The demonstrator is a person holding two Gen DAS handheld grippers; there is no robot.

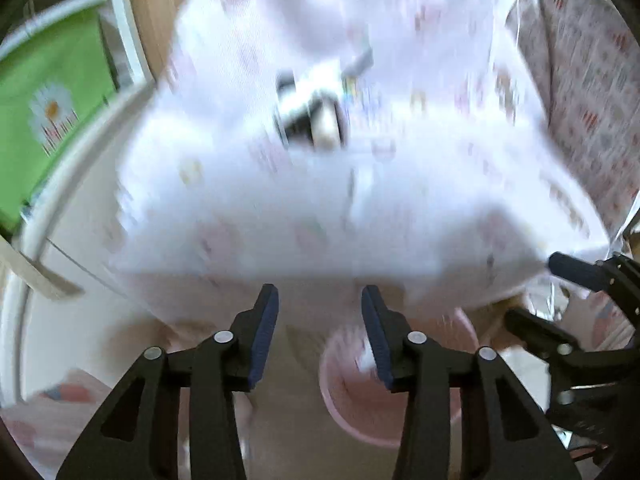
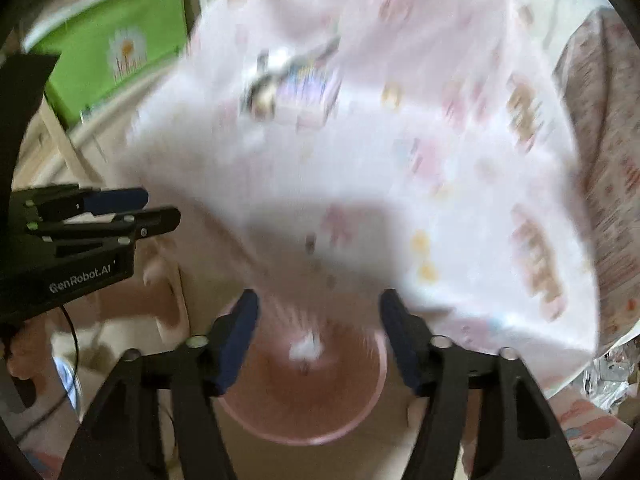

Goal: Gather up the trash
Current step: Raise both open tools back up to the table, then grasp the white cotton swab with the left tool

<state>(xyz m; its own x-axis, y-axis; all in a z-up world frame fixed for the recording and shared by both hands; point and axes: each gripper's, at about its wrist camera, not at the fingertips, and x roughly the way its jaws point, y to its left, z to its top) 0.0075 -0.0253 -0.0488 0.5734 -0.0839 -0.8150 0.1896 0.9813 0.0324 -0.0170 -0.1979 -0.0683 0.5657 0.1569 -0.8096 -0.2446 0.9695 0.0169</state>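
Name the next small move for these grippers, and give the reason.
Probably reach the right gripper up to the dark-and-white clutter on the table. Both grippers, left too, stand open and empty above the pink bin, which already holds a white scrap.

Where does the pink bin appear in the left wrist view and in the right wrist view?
Left wrist view: the pink bin is at bottom centre-right, partly behind the right finger of the left hand-held gripper.
Right wrist view: the pink bin is at bottom centre, between the fingers of the right hand-held gripper, with a white scrap inside.
Shared landmark: the green daisy panel, upper left in both.
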